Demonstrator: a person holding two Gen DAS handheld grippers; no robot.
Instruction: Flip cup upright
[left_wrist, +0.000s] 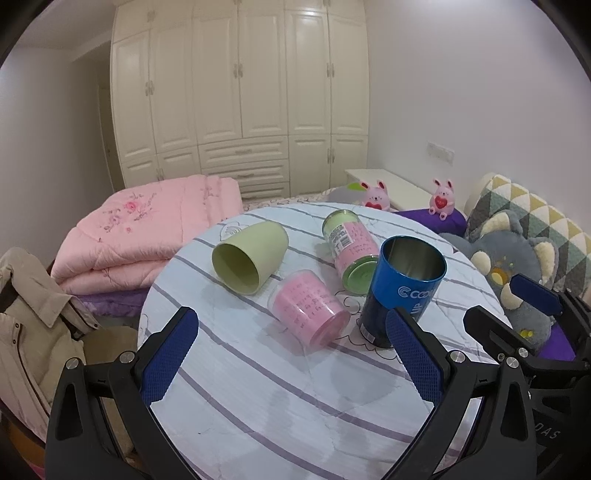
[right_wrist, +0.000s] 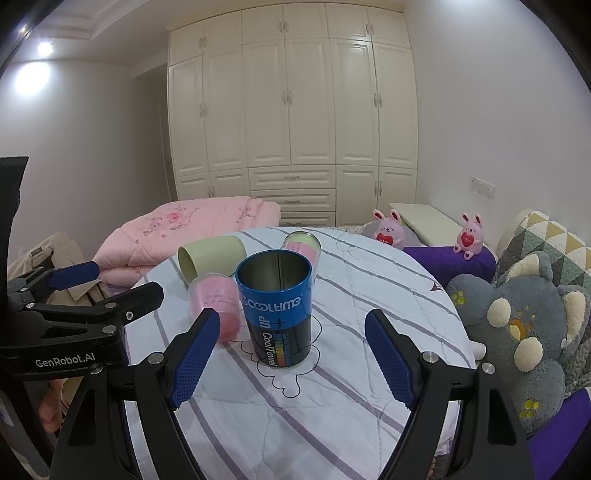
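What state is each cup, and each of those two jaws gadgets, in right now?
Blue cup: upright, mouth open upward, empty.
Green cup: on its side, mouth toward camera.
Pink cup: lying on its side.
Pink-and-green can: lying on its side.
Left gripper: jaws open, holding nothing.
Right gripper: jaws open, holding nothing.

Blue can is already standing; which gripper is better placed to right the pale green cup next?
Probably left. The left gripper is open, and the pale green cup lies on its side ahead, mouth toward it. The right gripper faces the upright blue can, which partly blocks that cup.
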